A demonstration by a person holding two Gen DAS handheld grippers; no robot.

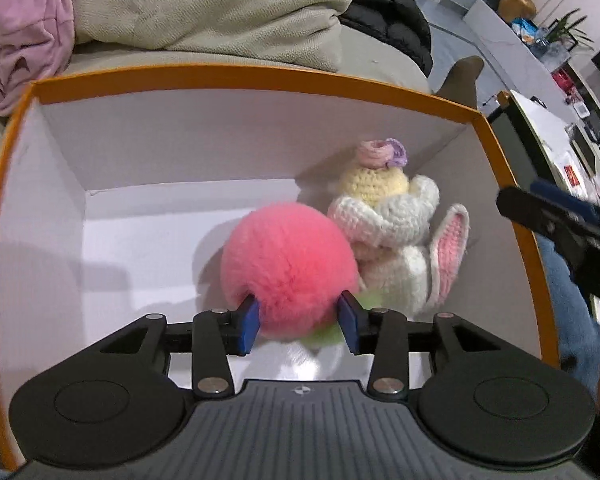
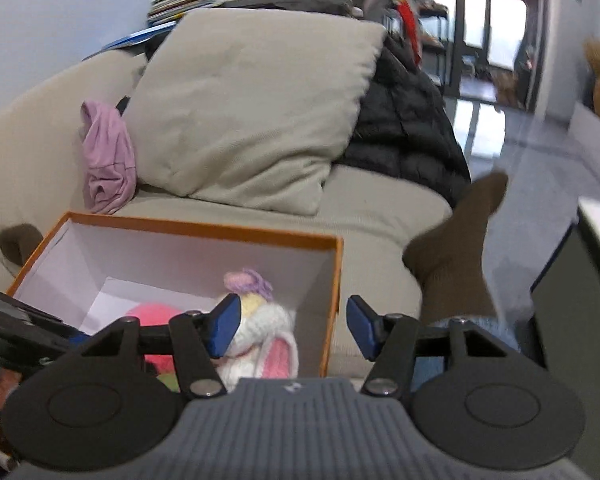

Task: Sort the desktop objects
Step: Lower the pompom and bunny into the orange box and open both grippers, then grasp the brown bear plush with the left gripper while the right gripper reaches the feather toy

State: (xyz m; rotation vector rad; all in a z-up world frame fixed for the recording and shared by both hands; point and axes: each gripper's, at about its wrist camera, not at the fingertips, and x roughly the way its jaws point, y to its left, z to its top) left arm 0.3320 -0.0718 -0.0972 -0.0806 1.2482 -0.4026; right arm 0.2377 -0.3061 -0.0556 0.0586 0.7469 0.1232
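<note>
Left gripper (image 1: 298, 320) lowers pink pompom (image 1: 290, 264) into box (image 1: 236, 74) beside knit bunny (image 1: 396, 240), fingers pinching it. Next: release, lift clear. Right gripper (image 2: 292, 330) half-open, empty.

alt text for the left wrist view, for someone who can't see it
The left gripper holds a fluffy pink ball between its blue pads inside an orange-rimmed box. A crocheted white bunny lies against the ball, with a beige cushion behind.
</note>
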